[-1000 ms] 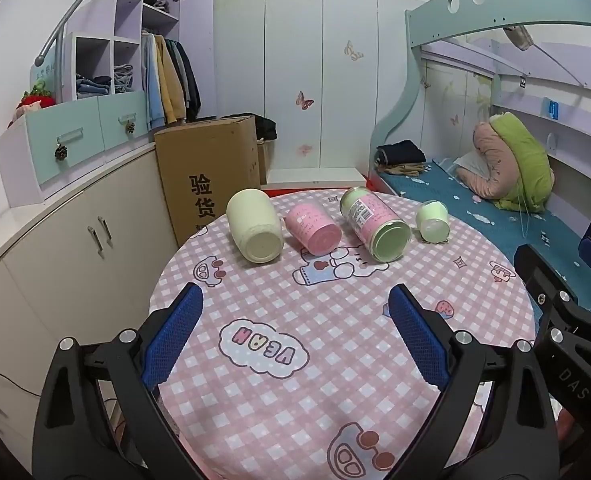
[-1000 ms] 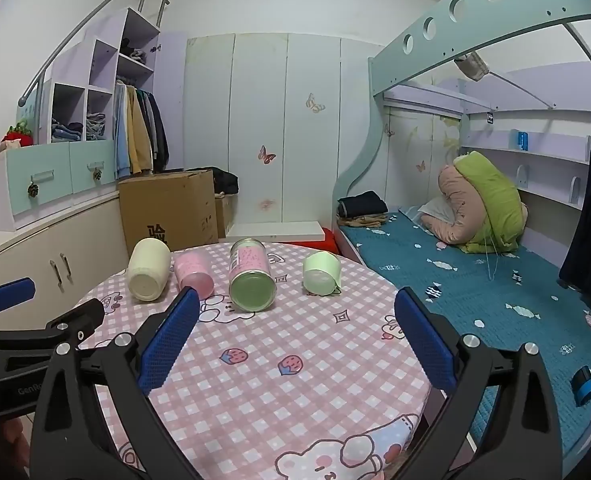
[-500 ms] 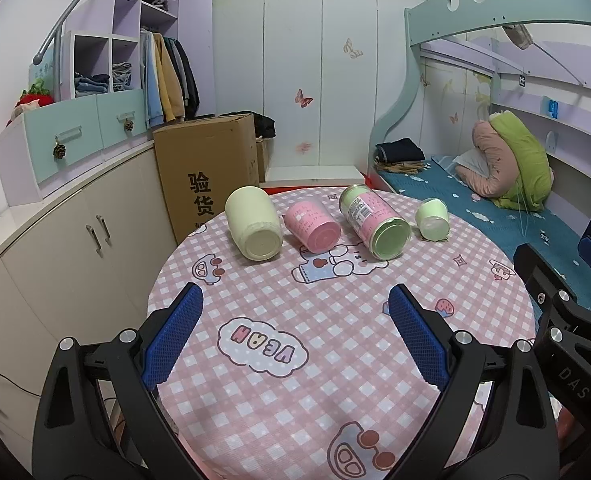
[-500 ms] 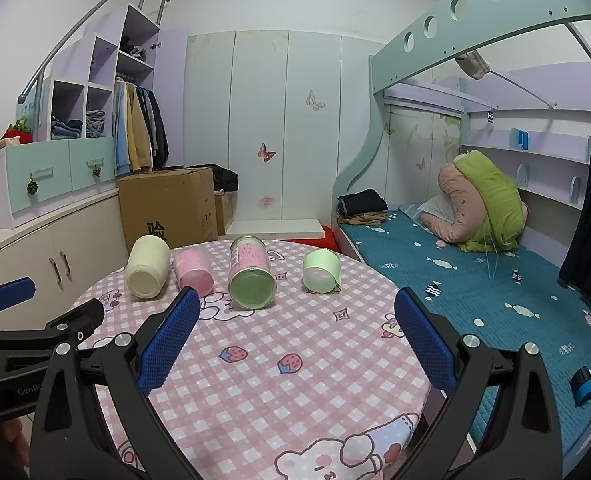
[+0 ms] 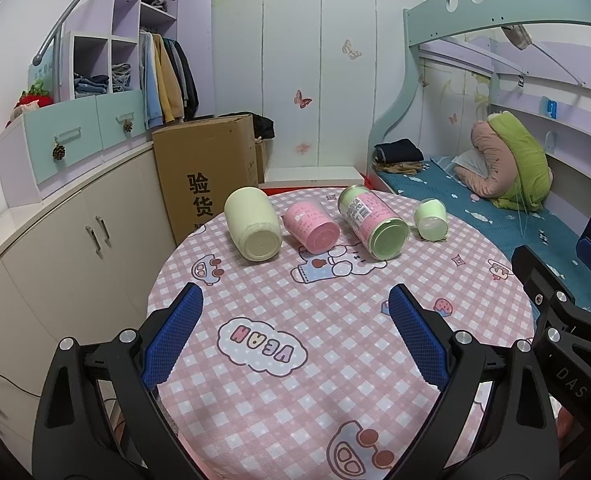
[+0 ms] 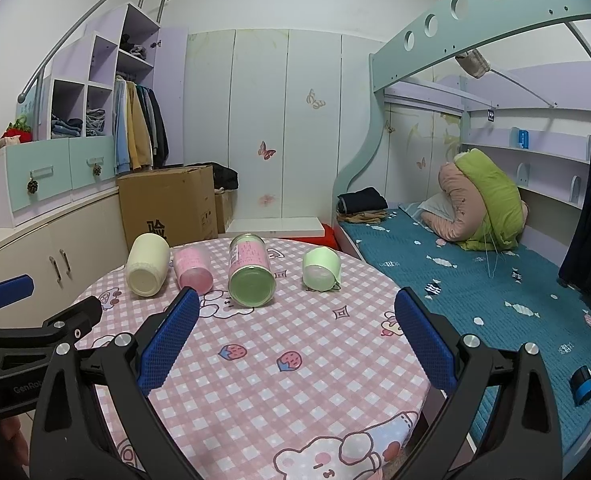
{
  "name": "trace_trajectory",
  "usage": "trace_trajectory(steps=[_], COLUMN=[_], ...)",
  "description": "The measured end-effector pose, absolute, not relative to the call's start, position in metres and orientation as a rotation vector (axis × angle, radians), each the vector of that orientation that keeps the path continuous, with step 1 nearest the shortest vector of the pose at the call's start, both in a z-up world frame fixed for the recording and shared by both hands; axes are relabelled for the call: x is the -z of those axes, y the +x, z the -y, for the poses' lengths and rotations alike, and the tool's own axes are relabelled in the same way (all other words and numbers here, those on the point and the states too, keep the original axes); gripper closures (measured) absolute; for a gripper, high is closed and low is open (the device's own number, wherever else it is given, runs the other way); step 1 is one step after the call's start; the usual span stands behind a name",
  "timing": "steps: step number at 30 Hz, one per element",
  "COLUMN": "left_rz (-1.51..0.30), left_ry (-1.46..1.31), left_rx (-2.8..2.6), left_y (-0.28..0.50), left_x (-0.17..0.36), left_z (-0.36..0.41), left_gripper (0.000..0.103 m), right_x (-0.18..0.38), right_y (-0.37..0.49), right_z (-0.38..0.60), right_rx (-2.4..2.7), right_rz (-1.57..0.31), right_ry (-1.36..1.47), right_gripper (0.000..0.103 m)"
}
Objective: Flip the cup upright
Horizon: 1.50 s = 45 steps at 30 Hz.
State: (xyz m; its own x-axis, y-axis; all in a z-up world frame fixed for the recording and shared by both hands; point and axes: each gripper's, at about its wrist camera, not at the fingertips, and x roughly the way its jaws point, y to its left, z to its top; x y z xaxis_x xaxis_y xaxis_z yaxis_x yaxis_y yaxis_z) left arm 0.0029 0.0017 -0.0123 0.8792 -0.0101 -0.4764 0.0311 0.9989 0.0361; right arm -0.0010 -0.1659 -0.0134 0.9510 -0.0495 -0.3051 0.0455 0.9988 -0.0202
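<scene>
Four cups lie on their sides in a row across the far part of a round table with a pink checked cloth (image 5: 335,360): a cream cup (image 5: 252,224) (image 6: 148,265), a pink cup (image 5: 310,227) (image 6: 193,269), a tall green cup with a pink label (image 5: 372,221) (image 6: 251,269) and a small light-green cup (image 5: 430,219) (image 6: 321,269). Their bases face me. My left gripper (image 5: 295,338) is open and empty above the near part of the table. My right gripper (image 6: 295,338) is open and empty too, to the right of the left one.
A cardboard box (image 5: 205,176) stands behind the table on the left, next to low cabinets (image 5: 75,240). A bed with a teal cover (image 6: 475,280) runs along the right. The table's edge is close on the right in the right wrist view.
Both grippers have drifted very slightly; the cups have not moved and the jaws stay open.
</scene>
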Motion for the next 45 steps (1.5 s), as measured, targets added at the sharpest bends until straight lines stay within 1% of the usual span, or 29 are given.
trace_trajectory(steps=[12,45], left_rz=[-0.504,-0.521], left_ry=[0.045,0.043], left_rx=[0.032,0.038], left_y=[0.0025,0.0067], left_x=[0.0049,0.0122], left_z=[0.0021,0.0029], left_gripper=[0.009,0.009], right_x=[0.0136,0.0155], right_y=[-0.0019,-0.0032], right_z=[0.1667,0.1663], right_rx=[0.048,0.047], right_rz=[-0.313,-0.320], right_ry=[-0.012,-0.019], right_gripper=[0.008,0.008])
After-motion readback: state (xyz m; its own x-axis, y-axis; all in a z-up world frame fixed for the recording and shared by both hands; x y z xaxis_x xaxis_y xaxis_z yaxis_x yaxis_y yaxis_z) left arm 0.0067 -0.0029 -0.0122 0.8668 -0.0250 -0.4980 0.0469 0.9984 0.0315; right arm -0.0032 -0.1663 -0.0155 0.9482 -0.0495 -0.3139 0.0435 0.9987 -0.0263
